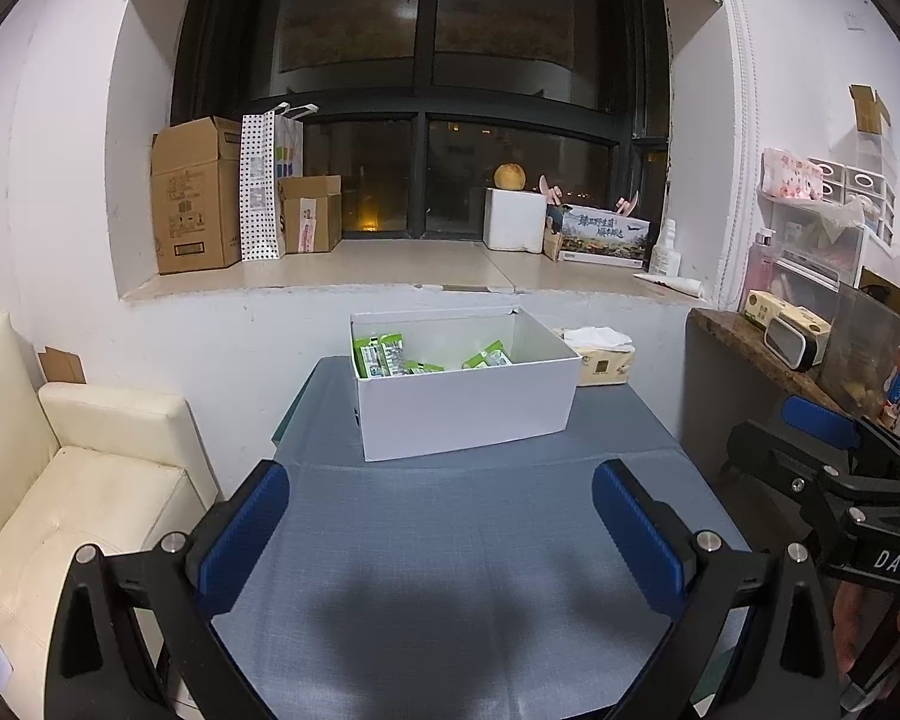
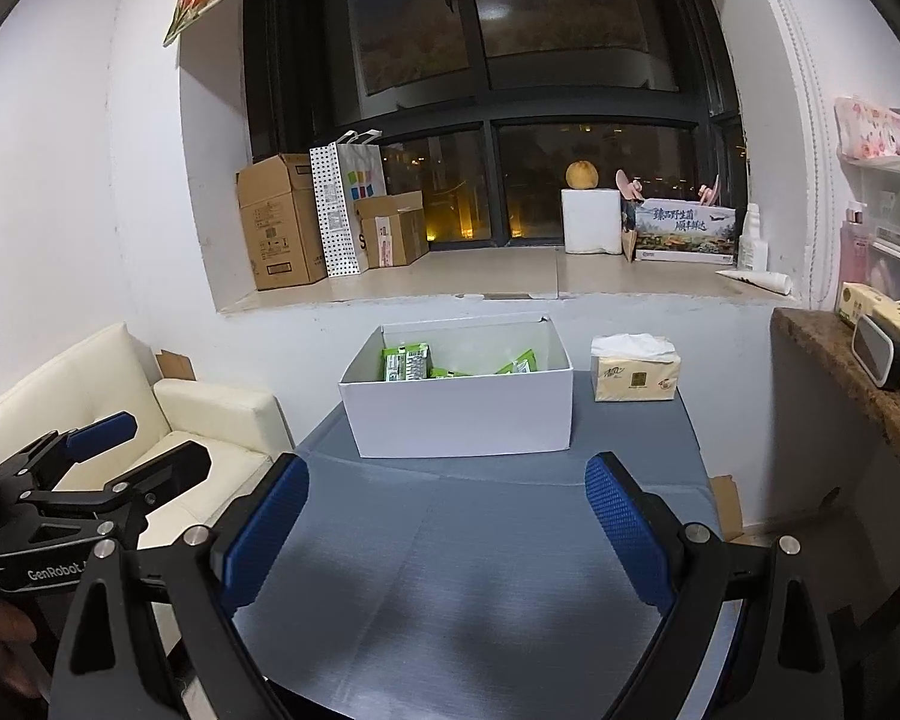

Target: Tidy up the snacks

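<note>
A white open box point(image 1: 462, 408) stands at the far side of the grey table point(image 1: 450, 540); it also shows in the right wrist view point(image 2: 459, 414). Several green snack packets point(image 1: 384, 357) lie inside it, also seen in the right wrist view point(image 2: 408, 360). My left gripper point(image 1: 441, 516) is open and empty, above the table's near half. My right gripper point(image 2: 447, 516) is open and empty too, level with the left one. Each gripper shows at the edge of the other's view: the right gripper point(image 1: 822, 456) and the left gripper point(image 2: 120, 450).
A tissue pack point(image 2: 636, 369) lies right of the box. A cream sofa point(image 1: 78, 480) stands to the left. A stone shelf point(image 2: 858, 372) with clutter is on the right. The window sill point(image 1: 390, 264) behind holds cardboard boxes and a bag.
</note>
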A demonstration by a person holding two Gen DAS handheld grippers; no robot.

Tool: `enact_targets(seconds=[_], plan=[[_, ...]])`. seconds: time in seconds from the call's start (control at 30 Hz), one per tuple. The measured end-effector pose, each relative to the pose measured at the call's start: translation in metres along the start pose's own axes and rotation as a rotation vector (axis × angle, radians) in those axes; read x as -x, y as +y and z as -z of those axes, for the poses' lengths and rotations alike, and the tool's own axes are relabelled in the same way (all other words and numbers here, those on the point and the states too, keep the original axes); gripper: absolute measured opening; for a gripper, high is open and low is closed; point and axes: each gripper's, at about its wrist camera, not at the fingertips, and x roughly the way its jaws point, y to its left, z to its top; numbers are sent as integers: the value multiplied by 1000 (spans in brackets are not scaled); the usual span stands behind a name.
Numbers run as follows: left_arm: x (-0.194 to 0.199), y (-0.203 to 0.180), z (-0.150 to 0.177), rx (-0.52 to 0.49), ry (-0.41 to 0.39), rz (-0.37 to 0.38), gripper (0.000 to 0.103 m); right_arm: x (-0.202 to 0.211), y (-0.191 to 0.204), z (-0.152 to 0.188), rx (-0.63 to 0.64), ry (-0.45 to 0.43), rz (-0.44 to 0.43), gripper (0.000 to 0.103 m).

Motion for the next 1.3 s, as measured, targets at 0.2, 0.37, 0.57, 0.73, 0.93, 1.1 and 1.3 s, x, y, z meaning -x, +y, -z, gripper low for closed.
enact_targets(seconds=[0.2, 0.37, 0.57, 0.73, 0.93, 1.1, 1.3], plan=[[-1, 1, 2, 6, 12, 6, 103, 1, 1, 3, 10, 9, 7, 96], [0, 2, 2, 9, 11, 6, 103, 2, 2, 2, 10, 9, 0, 96], [0, 4, 3, 14, 12, 10, 103, 3, 2, 3, 16, 9, -6, 96], [-1, 4, 4, 16, 18, 12, 103, 3, 3, 3, 14, 13, -13, 96], [-1, 4, 4, 22, 23, 14, 103, 4, 4, 3, 16, 12, -14, 96], [0, 5, 5, 21, 22, 16, 103, 5, 3, 3, 13, 13, -14, 96], [-2, 6, 7, 24, 29, 21, 103, 2, 2, 3, 12, 21, -16, 96]])
